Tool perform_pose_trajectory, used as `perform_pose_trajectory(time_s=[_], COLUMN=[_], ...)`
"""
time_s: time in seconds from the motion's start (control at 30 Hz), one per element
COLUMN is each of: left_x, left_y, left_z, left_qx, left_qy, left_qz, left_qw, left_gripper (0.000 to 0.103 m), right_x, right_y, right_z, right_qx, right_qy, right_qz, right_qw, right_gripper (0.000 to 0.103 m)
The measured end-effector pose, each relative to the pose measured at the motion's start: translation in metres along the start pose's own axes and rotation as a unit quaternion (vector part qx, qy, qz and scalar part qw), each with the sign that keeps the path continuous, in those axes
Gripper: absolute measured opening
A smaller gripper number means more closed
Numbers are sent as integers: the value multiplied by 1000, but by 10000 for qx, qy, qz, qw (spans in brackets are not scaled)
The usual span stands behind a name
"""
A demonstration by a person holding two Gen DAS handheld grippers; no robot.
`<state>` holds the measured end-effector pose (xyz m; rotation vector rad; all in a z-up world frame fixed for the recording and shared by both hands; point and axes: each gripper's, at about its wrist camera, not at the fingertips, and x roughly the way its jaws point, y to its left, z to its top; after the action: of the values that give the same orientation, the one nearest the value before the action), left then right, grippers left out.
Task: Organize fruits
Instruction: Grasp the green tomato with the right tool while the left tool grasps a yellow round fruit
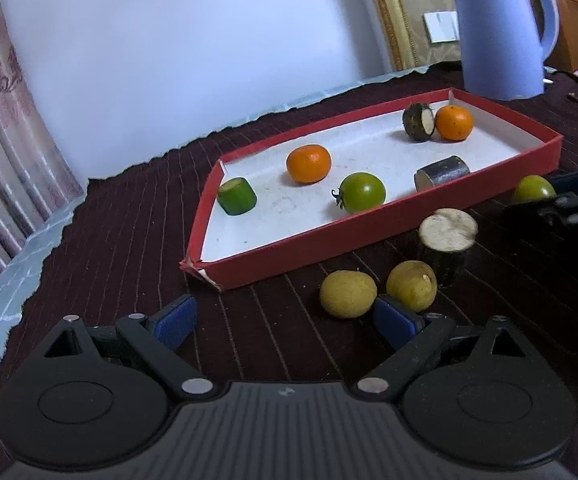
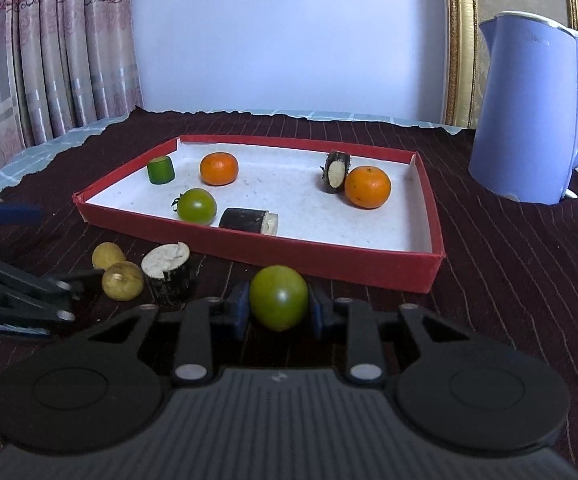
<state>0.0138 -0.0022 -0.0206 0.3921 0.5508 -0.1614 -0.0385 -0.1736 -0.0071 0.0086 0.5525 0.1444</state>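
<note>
A red box lid (image 2: 373,266) (image 1: 289,254) with a white floor lies on the dark cloth. In it are two oranges (image 2: 219,168) (image 2: 367,187), a green tomato (image 2: 197,205), a green stalk piece (image 2: 161,170) and two dark cane pieces (image 2: 249,219). My right gripper (image 2: 277,307) is shut on a second green tomato (image 2: 278,298) just in front of the lid's near wall. My left gripper (image 1: 285,316) is open above the cloth; its right pad sits beside two yellowish round fruits (image 1: 348,293) (image 1: 412,285). An upright cane stump (image 1: 447,240) stands behind them.
A blue kettle (image 2: 529,120) stands at the back right of the table. Curtains hang at the left, and a pale wall runs behind. The table edge with a light checked cover curves round the far and left sides.
</note>
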Motion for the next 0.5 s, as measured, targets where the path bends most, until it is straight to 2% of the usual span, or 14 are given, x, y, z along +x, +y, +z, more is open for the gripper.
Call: perform_pose_trajectory(time_s=[0.13, 0.3, 0.37, 0.5], left_x=[3, 14, 15, 15], left_y=[-2, 1, 4, 10], left_z=[4, 8, 8, 8], left_qx=[-120, -290, -403, -662], left_qy=[39, 148, 141, 181], left_qz=[-349, -415, -522, -912], left_qw=[9993, 9986, 9977, 9935], left_gripper=[96, 93, 86, 46], right_x=[1, 0, 0, 0], right_y=[-3, -3, -3, -3], right_z=[0, -1, -1, -1], right_qx=[79, 91, 107, 107], right_qy=[26, 4, 7, 18], right_qz=[52, 58, 76, 69], right_qw=[10000, 9999, 9999, 9999], right_gripper=[28, 28, 28, 28])
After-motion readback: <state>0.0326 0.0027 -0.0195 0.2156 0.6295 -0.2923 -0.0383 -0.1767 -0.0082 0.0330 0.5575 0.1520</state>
